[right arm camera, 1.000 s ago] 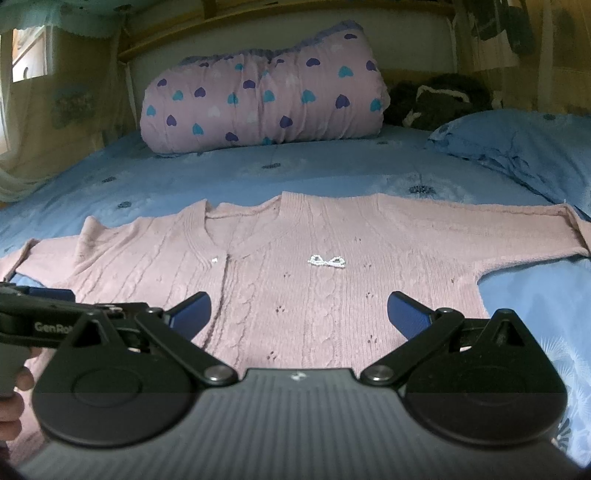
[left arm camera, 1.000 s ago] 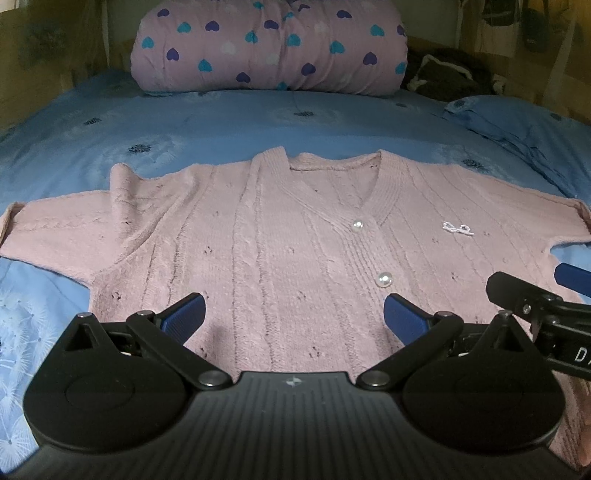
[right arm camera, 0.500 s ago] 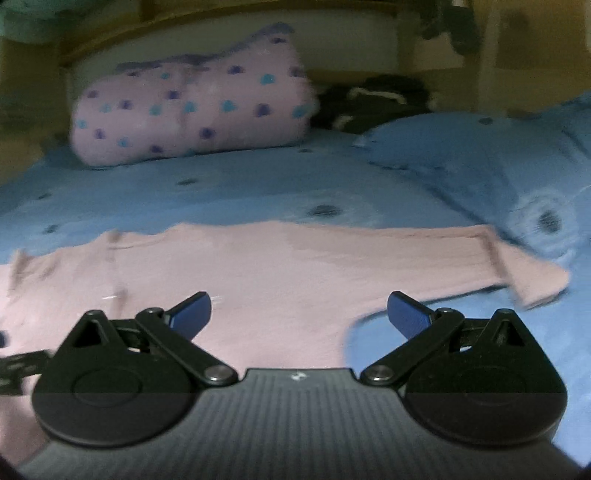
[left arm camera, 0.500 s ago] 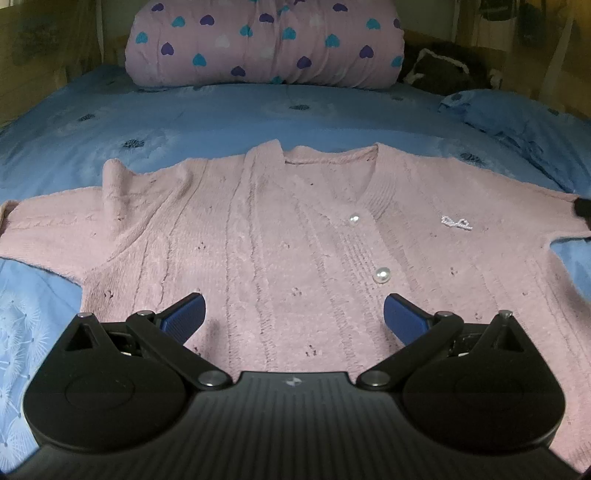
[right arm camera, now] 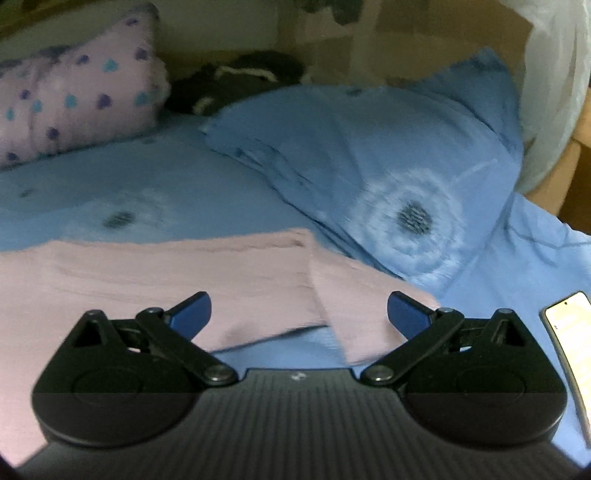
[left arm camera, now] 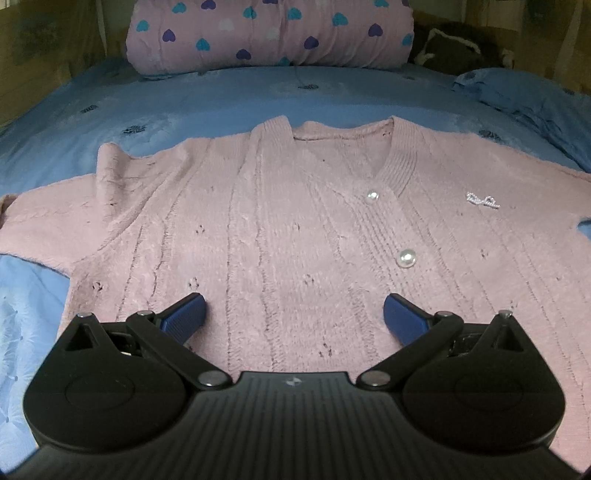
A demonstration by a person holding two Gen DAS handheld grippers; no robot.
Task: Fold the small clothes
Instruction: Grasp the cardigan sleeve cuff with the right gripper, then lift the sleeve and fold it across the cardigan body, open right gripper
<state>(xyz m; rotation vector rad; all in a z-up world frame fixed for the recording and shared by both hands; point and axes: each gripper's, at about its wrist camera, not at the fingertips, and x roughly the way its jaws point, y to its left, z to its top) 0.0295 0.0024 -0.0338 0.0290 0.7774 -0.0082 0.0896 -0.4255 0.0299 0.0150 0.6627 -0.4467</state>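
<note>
A pink knitted cardigan [left arm camera: 295, 229] with pearl buttons lies flat and face up on the blue bed sheet [left arm camera: 207, 99], sleeves spread to both sides. My left gripper [left arm camera: 293, 317] is open and empty, low over the cardigan's lower front. In the right wrist view the cardigan's right sleeve [right arm camera: 192, 273] ends in a cuff [right arm camera: 354, 306] that is bent forward. My right gripper [right arm camera: 299, 314] is open and empty, with the cuff between its spread fingers.
A rolled pink quilt with hearts [left arm camera: 269, 33] lies at the head of the bed. A blue pillow [right arm camera: 388, 155] sits right of the sleeve, dark clothing [right arm camera: 236, 81] behind it. A lit phone [right arm camera: 572, 350] lies at the right edge.
My right gripper has swung right, from the cardigan's front to the right sleeve cuff. My left gripper has moved slightly closer over the cardigan; the right gripper has left its view.
</note>
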